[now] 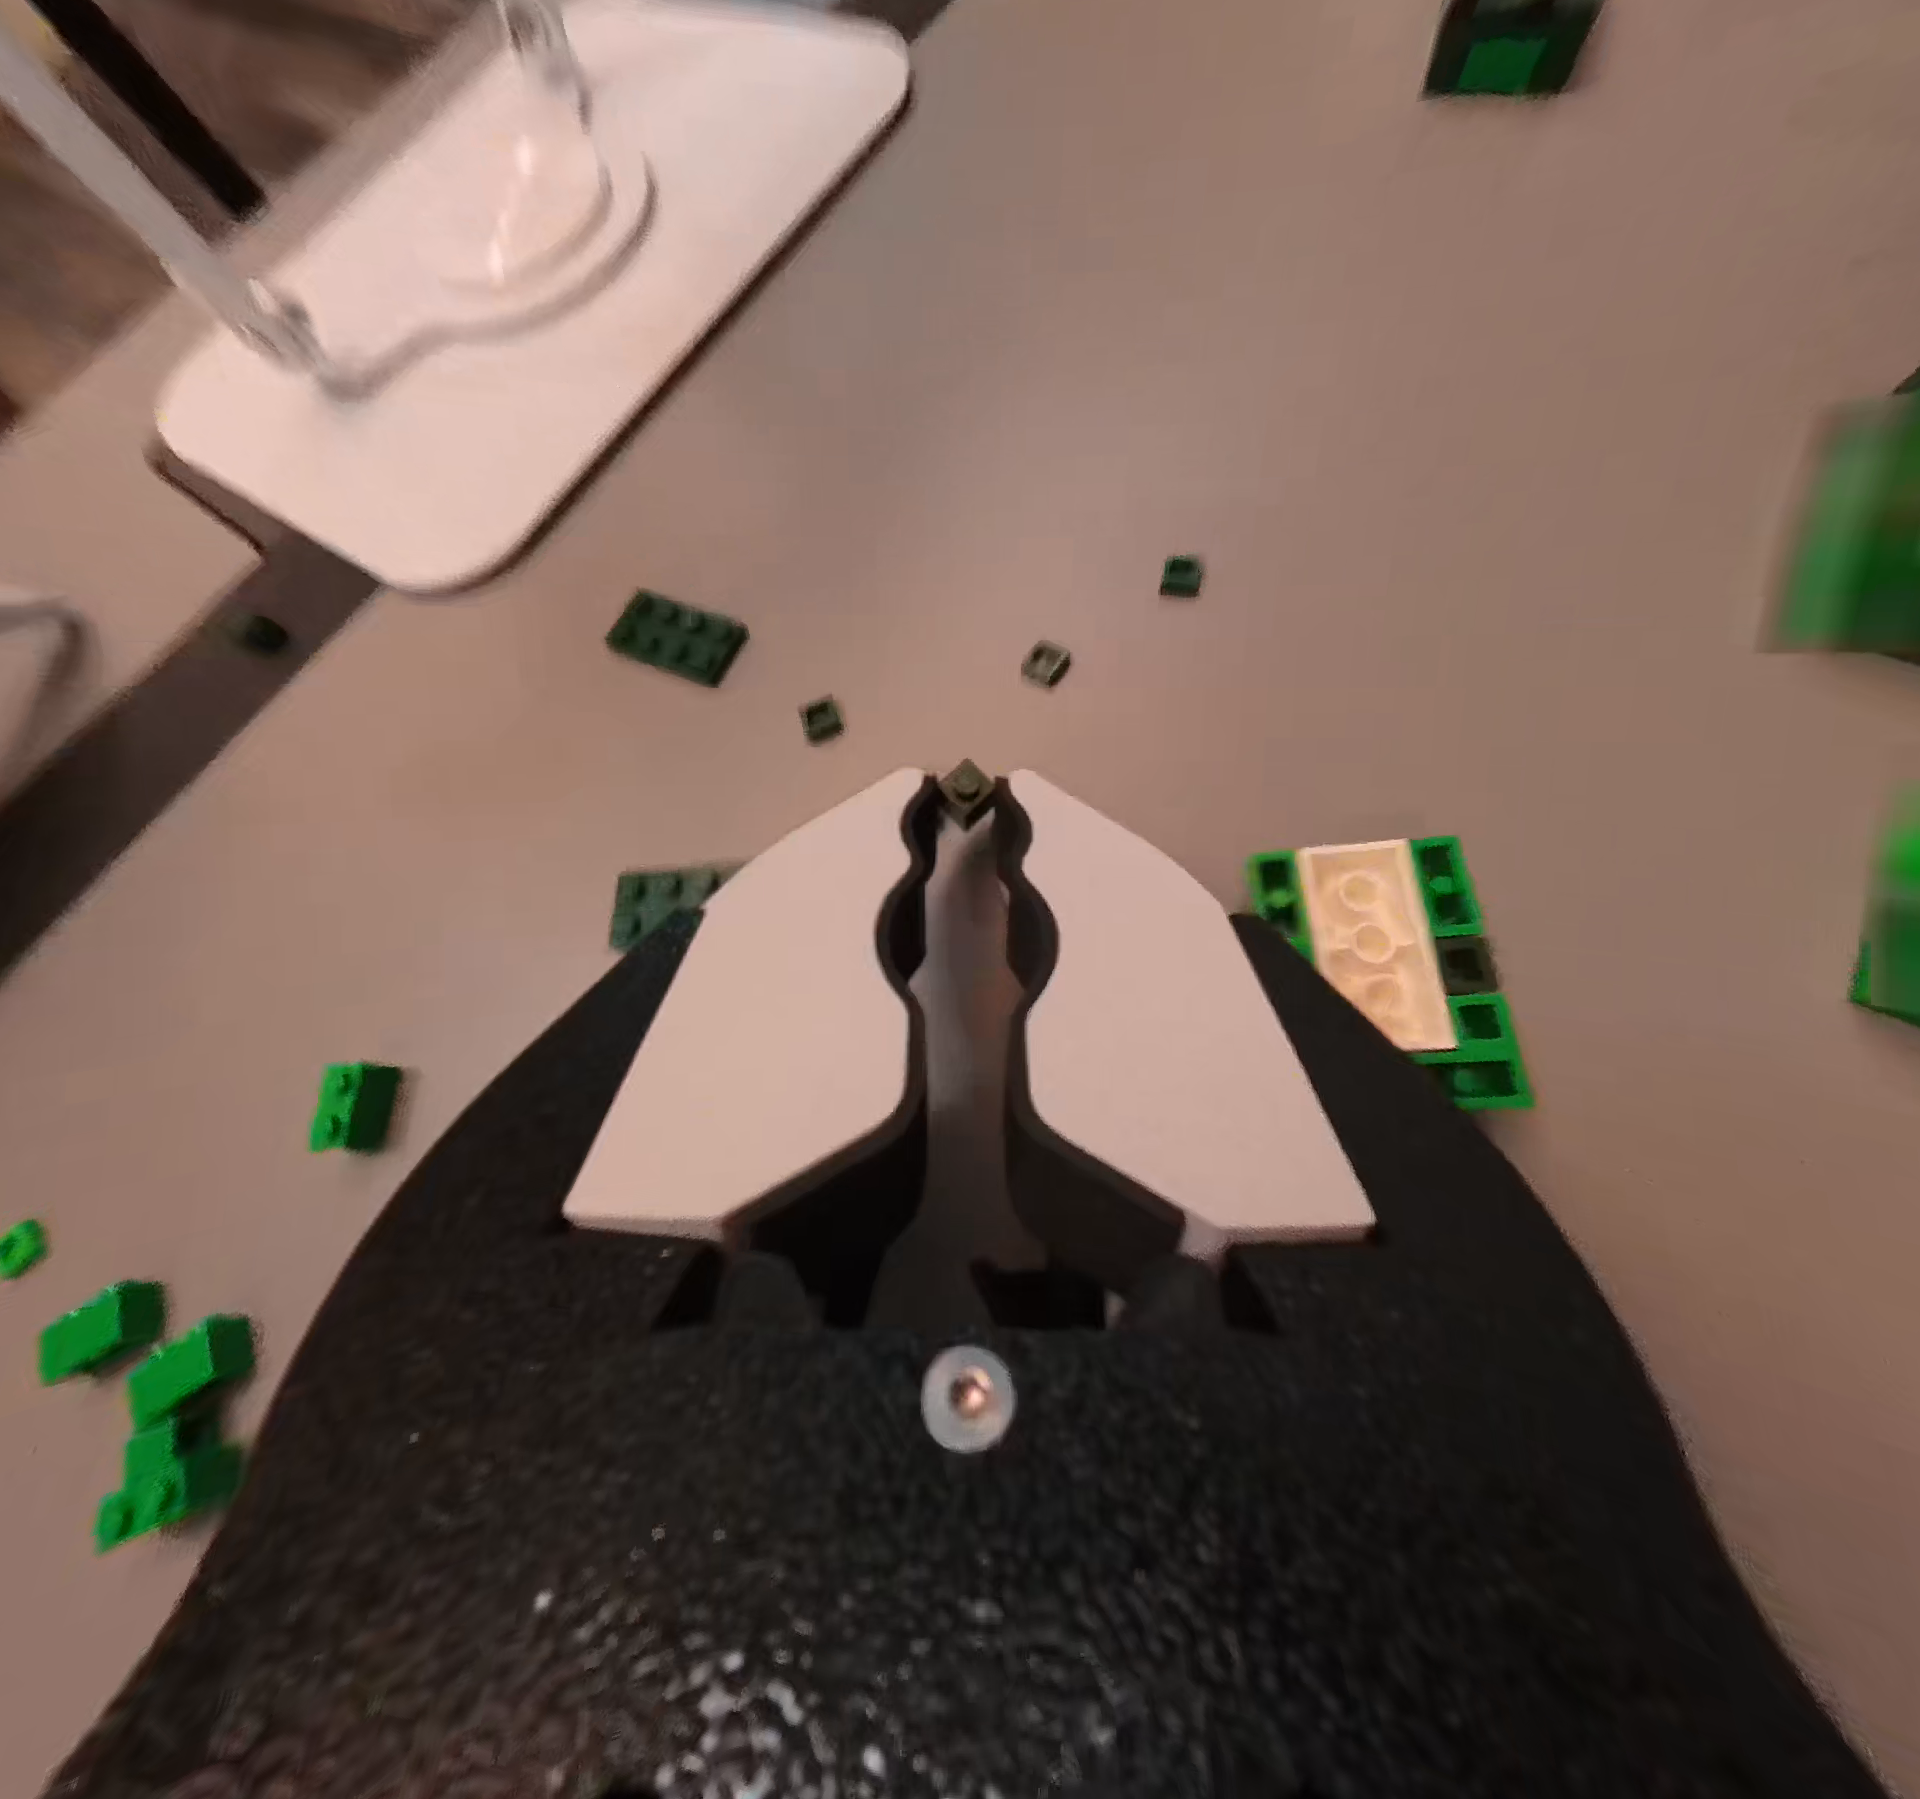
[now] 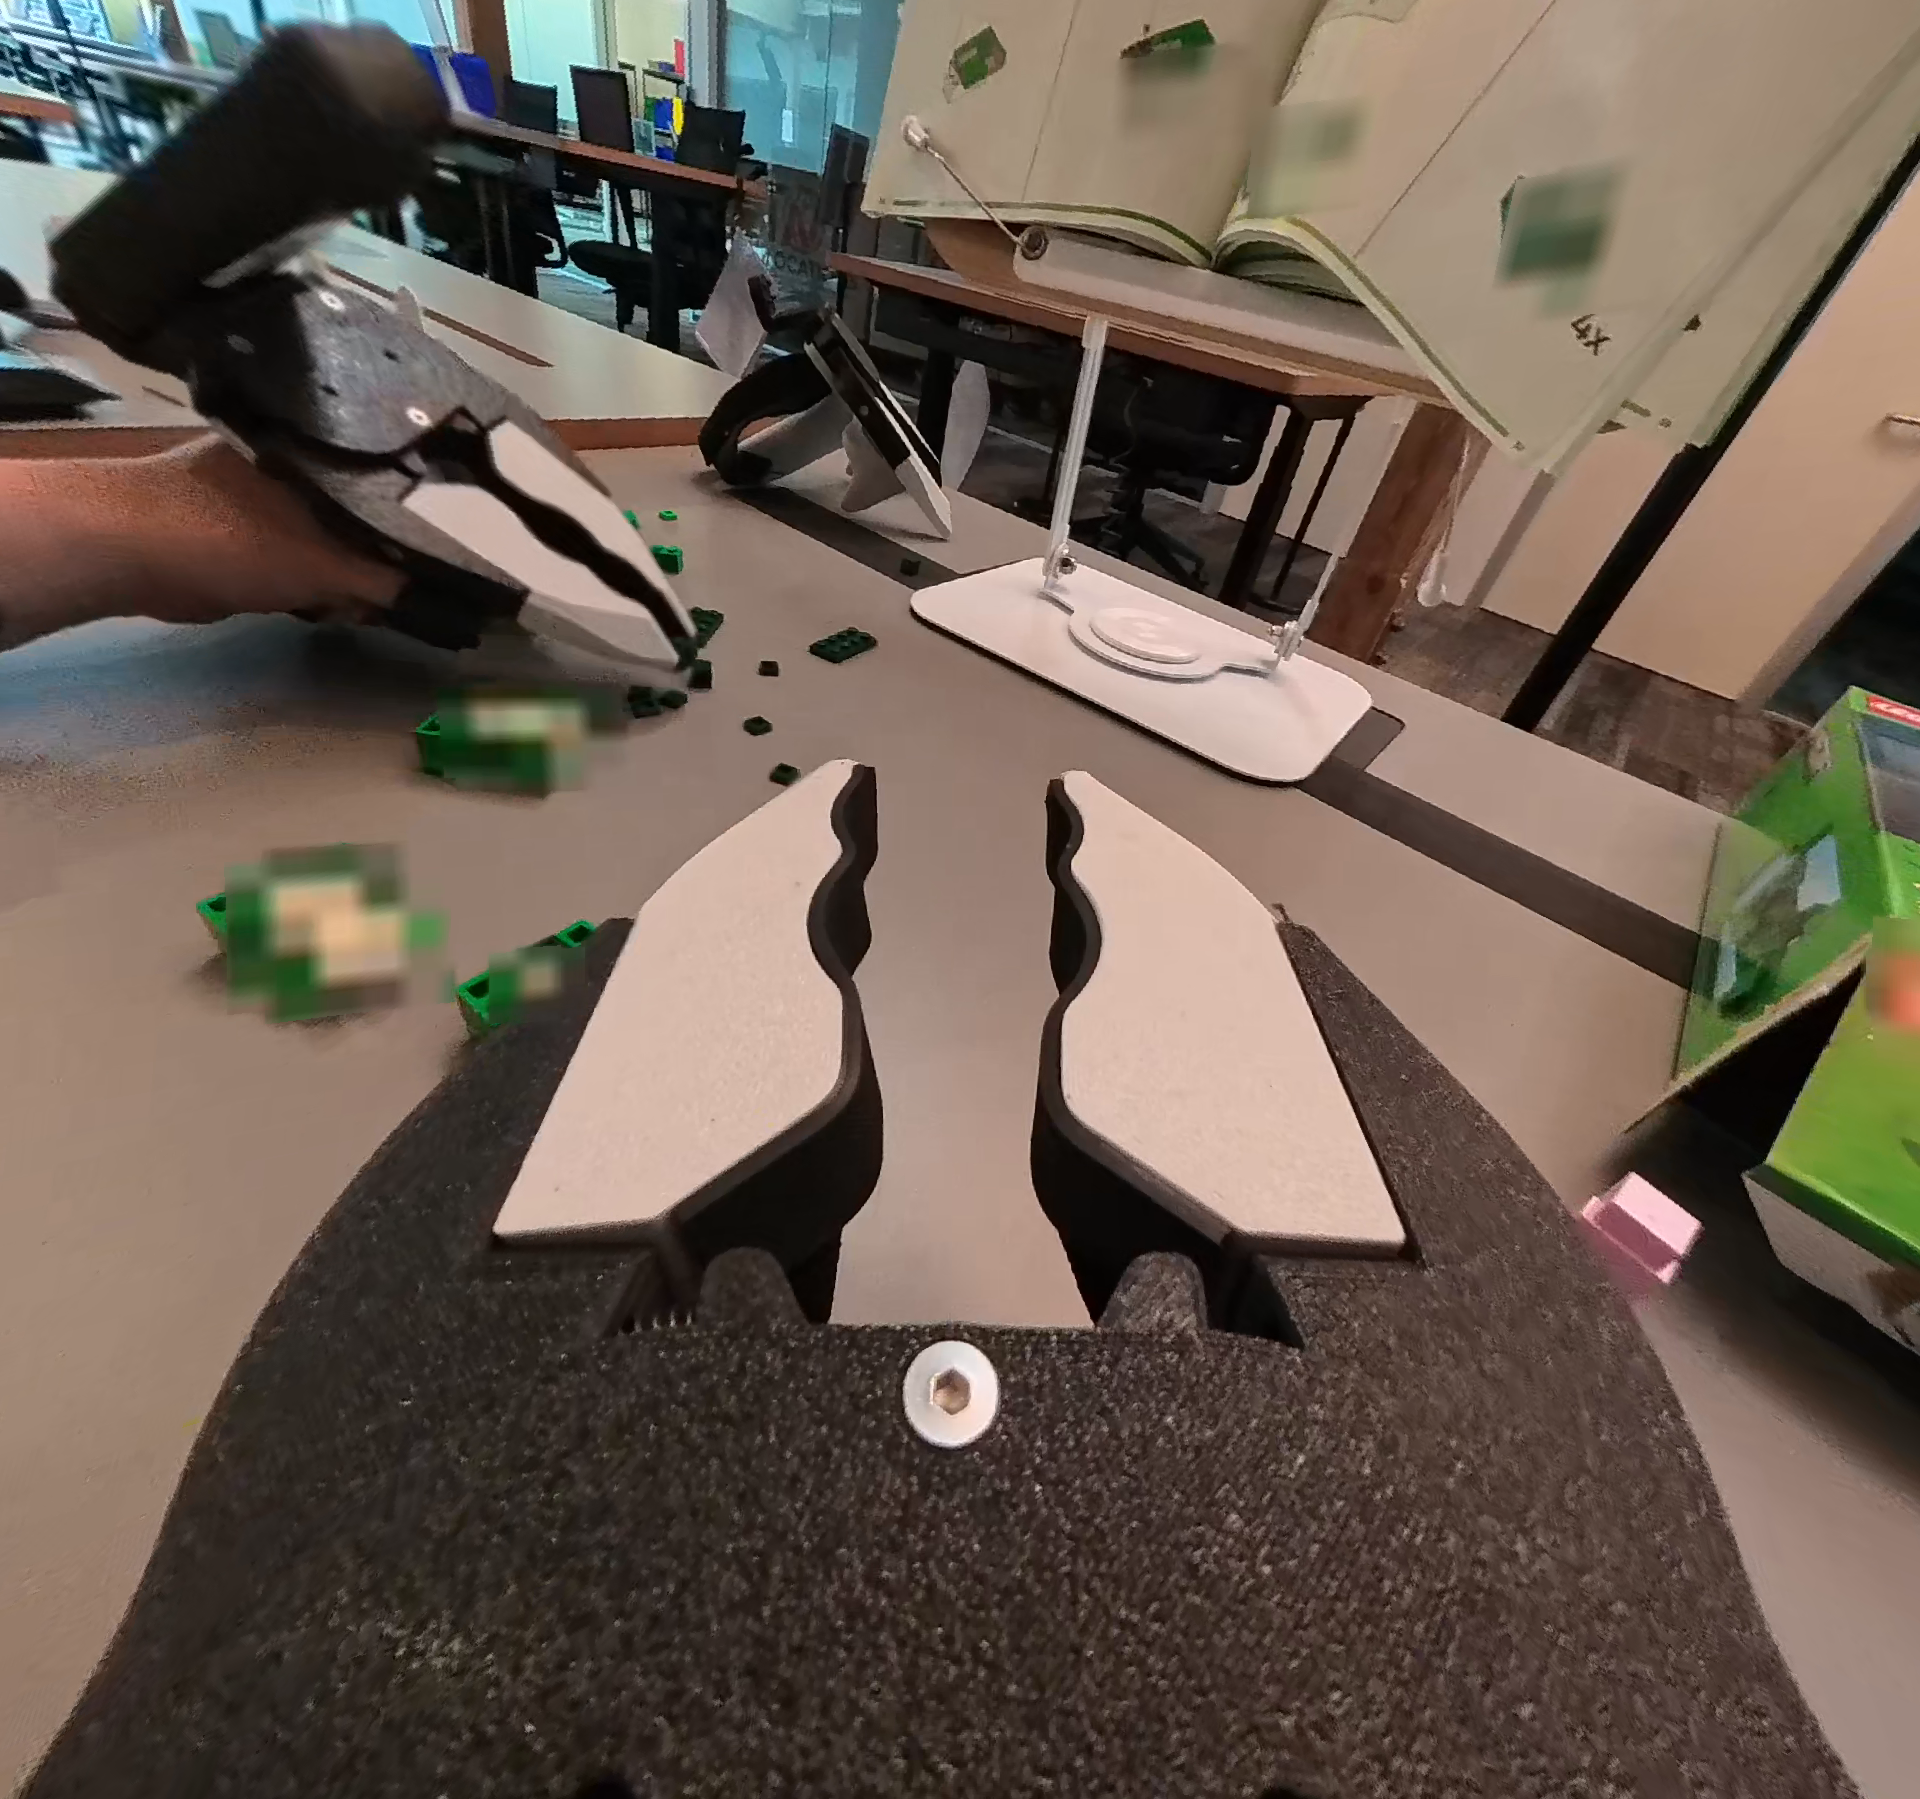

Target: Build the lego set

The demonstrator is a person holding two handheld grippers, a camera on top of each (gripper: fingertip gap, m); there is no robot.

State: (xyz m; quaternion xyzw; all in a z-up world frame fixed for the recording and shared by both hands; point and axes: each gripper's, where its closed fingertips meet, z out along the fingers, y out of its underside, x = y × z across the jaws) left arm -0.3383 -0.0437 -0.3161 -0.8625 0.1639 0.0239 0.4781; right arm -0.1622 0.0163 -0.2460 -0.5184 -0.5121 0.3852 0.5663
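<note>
I am working two hand-held grippers over a grey bench (image 1: 1039, 399) strewn with green Lego pieces. The build looks partly done, in my judgement. A small green block assembly (image 1: 1517, 4) stands far ahead and to the right of my left gripper (image 1: 964, 804), and a flat sub-assembly, a pale translucent plate ringed by bright green bricks (image 1: 1382, 960), lies just to that gripper's right. Many pieces are not yet used: a dark green plate (image 1: 677, 637) ahead and left, three tiny dark green pieces (image 1: 1045, 664) scattered just ahead of the tips, and a cluster of bright green bricks (image 1: 156, 1406) low on the left. So a good deal of assembly remains.

My left gripper is clenched on a tiny dark green single-stud piece (image 1: 964, 800), pinched right at the fingertips with its stud showing. The view is motion-blurred, and I cannot tell if the piece sits on the bench or just above it.

My right gripper (image 2: 961, 814) is released, its fingers spread wide with only bare bench between them; it holds nothing. From it, I see the left gripper off to the left, tips down among the loose dark pieces. The open instruction booklet (image 2: 1351, 87) rests on a white stand (image 2: 1143, 679) ahead and to the right, and the green set box (image 2: 1829, 918) lies at the far right, with a small pink brick (image 2: 1642, 1230) beside it.
</note>
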